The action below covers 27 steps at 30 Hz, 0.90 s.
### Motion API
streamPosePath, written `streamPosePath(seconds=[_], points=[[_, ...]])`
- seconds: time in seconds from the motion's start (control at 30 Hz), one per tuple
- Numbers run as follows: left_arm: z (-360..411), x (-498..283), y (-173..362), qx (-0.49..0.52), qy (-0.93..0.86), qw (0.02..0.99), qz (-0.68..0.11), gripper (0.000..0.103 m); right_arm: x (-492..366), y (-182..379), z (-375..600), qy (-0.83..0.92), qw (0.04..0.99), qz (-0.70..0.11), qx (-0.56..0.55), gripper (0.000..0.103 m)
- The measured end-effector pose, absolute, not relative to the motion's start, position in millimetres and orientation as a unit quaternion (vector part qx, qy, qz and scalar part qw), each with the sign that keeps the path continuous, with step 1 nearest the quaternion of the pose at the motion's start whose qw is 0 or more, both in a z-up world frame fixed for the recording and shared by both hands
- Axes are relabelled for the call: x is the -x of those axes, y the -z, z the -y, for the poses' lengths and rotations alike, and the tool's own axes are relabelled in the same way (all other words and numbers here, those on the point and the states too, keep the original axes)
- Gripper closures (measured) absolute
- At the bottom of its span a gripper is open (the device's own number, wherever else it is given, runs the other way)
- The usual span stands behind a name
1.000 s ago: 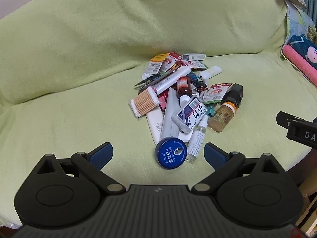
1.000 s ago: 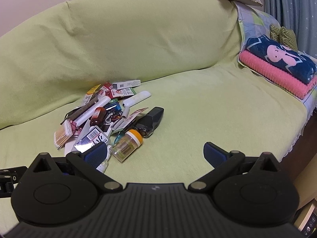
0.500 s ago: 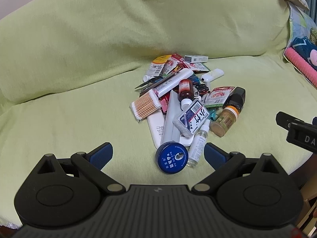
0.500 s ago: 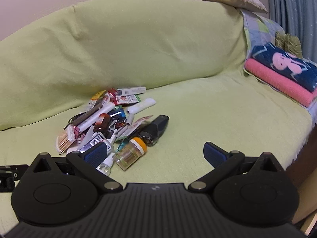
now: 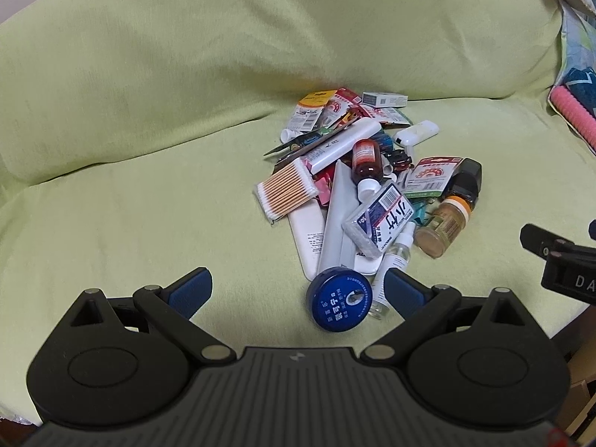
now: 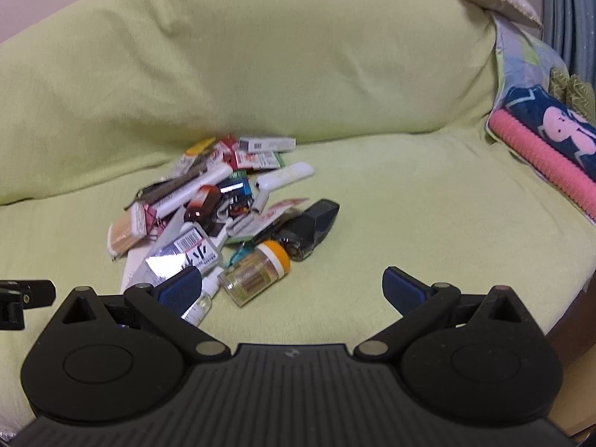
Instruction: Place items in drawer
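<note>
A heap of small household items (image 5: 368, 193) lies on the seat of a sofa draped in a light green cover (image 5: 149, 193), and everything else can be placed from that heap. At its near edge a round blue tin (image 5: 339, 299) stands tilted on its rim, touching a small clear spray bottle (image 5: 391, 264) just to its right. A bundle of cotton swabs (image 5: 287, 193) sits on the heap's left side, a brown bottle with a white cap (image 5: 367, 162) near its middle, an amber jar with an orange lid (image 5: 443, 227) on its right edge with a black angular container (image 5: 465, 182) just behind it, and a small white box (image 5: 383, 99) at the far end against the backrest. The left gripper (image 5: 298, 290) hovers at the heap's near edge, its blue-padded fingers (image 5: 192, 290) spread wide and holding nothing, the tin between them nearer the right finger. The right gripper (image 6: 290, 290) hangs to the right of the heap, jaws equally wide and empty; the amber jar (image 6: 257, 273) lies beyond them, just inside its left finger (image 6: 180, 287). Folded pink and navy towels (image 6: 547, 145) rest well to the right of the heap
</note>
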<state>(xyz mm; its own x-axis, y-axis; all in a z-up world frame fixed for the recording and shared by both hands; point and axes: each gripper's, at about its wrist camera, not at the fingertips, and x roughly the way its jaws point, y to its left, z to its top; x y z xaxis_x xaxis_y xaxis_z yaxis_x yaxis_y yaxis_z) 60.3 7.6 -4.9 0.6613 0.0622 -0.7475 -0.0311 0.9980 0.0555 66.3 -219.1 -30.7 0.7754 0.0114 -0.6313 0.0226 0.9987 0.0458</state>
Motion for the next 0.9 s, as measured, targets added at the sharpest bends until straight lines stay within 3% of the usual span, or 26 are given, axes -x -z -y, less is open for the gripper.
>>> streamPosePath(seconds=[0.47,0.9], points=[[-26,-77,25,-0.013,-0.041,0.901,-0.431,0.004,-85,49,220,-0.007,0.934,-0.356,-0.029,0.001],[-11,-95,3,-0.022,-0.032,0.915,-0.401,0.004,-106,32,225,-0.019,0.943,-0.333,-0.017,0.001]])
